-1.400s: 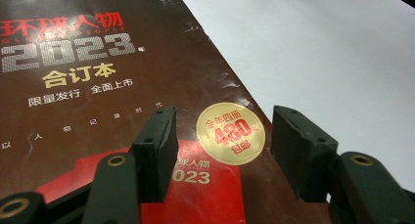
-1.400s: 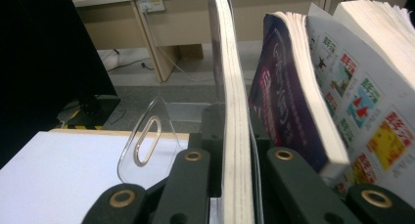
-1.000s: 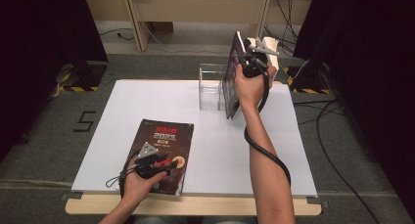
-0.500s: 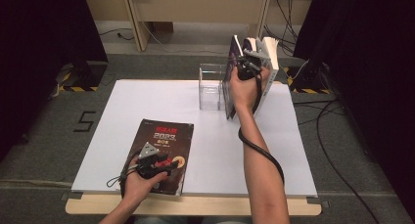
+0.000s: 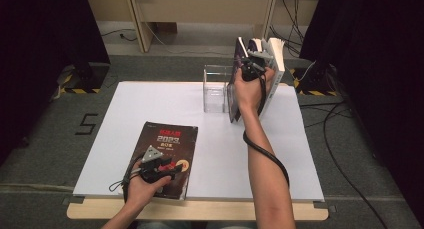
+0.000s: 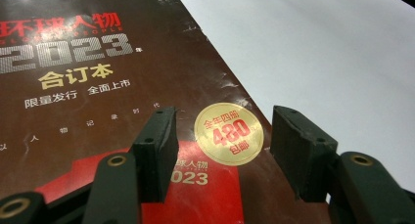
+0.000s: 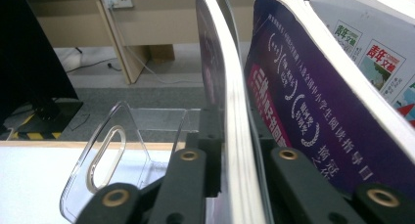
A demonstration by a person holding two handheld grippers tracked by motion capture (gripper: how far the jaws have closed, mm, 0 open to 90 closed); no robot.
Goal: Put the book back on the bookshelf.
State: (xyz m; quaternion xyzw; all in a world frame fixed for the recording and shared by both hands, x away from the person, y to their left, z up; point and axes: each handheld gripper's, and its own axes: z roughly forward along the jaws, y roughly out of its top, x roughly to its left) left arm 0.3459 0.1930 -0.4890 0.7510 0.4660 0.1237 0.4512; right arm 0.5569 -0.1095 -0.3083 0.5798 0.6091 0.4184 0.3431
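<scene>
- Left hand-held gripper point(image 5: 172, 165): rests at the near edge of the worktop point(image 5: 125, 114) on a dark magazine point(image 5: 170, 144); its jaws stand apart over the cover, clasping nothing.
- Dark magazine: lies flat near the front left of the worktop.
- Right hand-held gripper point(image 5: 248, 65): far right, raised; its jaws have just been opening, with an upright purple magazine point(image 7: 230, 111) between them.
- Clear acrylic rack point(image 5: 216, 89): just beside that magazine.
- More upright magazines point(image 5: 274, 64): on the right.
</scene>
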